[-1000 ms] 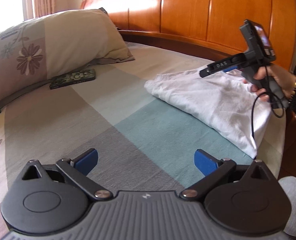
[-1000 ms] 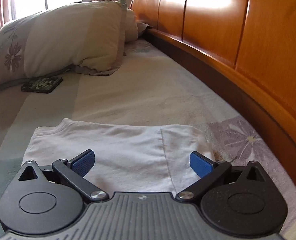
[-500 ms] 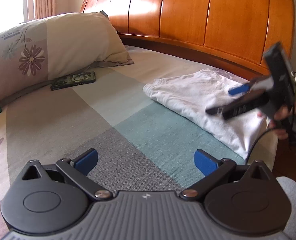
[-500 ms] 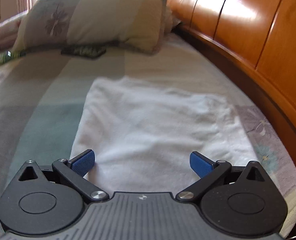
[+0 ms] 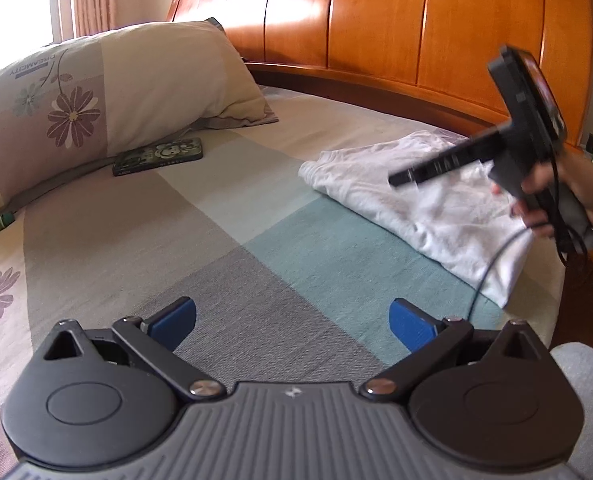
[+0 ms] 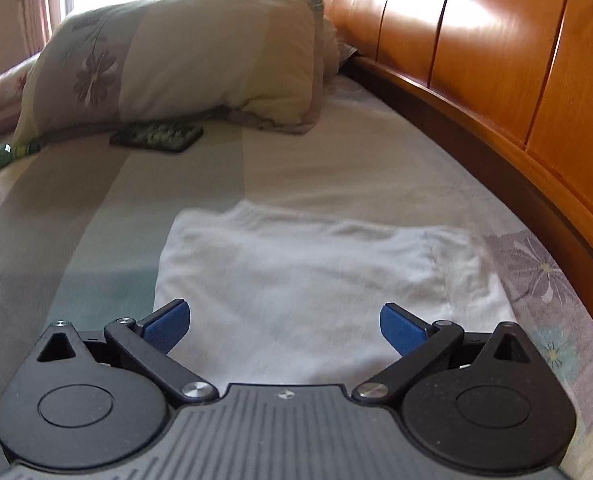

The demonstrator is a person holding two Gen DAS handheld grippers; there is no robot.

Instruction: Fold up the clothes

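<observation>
Lying just ahead of the right gripper [image 6: 284, 326], whose jaws stand wide and empty, the white shirt [image 6: 308, 280] is a flat folded rectangle on the bed [image 6: 336, 176]. It looks light, soft and limp, so I'd pinch a near corner or hem through all layers. The left gripper [image 5: 292, 320], also wide and empty, hangs over bare sheet, shirt ahead to its right. Beyond, a hand [image 5: 568, 196] holds the right tool tilted above the cloth.

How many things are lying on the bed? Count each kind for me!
Pillow: 1
Folded white shirt: 1
Dark cartoon case: 1
Green tube: 1
Total: 4
</observation>
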